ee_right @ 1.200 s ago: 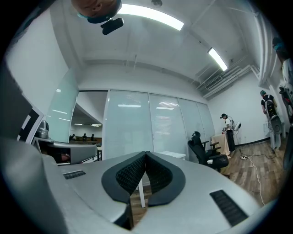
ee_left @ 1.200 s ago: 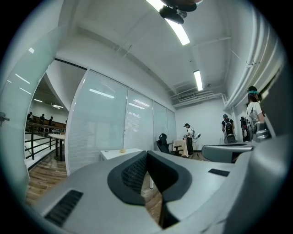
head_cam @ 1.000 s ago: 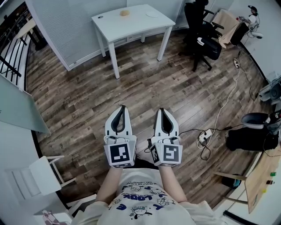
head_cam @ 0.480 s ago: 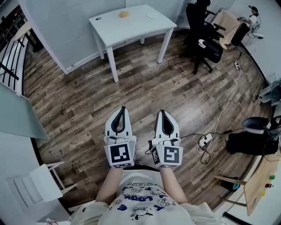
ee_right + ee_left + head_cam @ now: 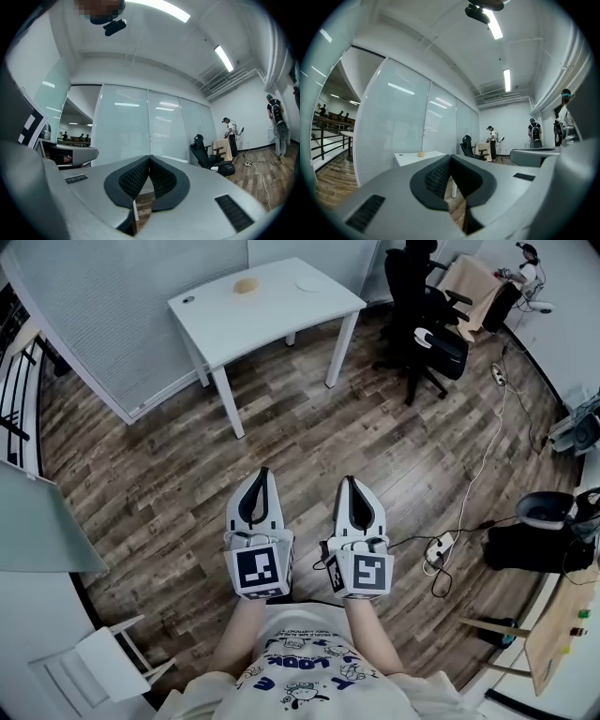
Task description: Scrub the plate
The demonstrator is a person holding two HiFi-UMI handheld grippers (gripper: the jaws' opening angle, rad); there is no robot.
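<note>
Plate (image 5: 305,284) on table (image 5: 246,322), well beyond left gripper (image 5: 262,472), right gripper (image 5: 349,481); jaws together, empty.

Matt white table (image 5: 272,310), worn wood-plank floor (image 5: 309,437) — frosted glass wall (image 5: 122,296)

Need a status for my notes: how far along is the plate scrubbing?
Done: nothing visible yet. The plate lies on the white table, with a tan round object, possibly the scrubber, apart from it. In hand: nothing. The left gripper and right gripper are shut and empty, over the wood floor short of the table. Left: reaching the table, picking up the scrubber, scrubbing.
</note>
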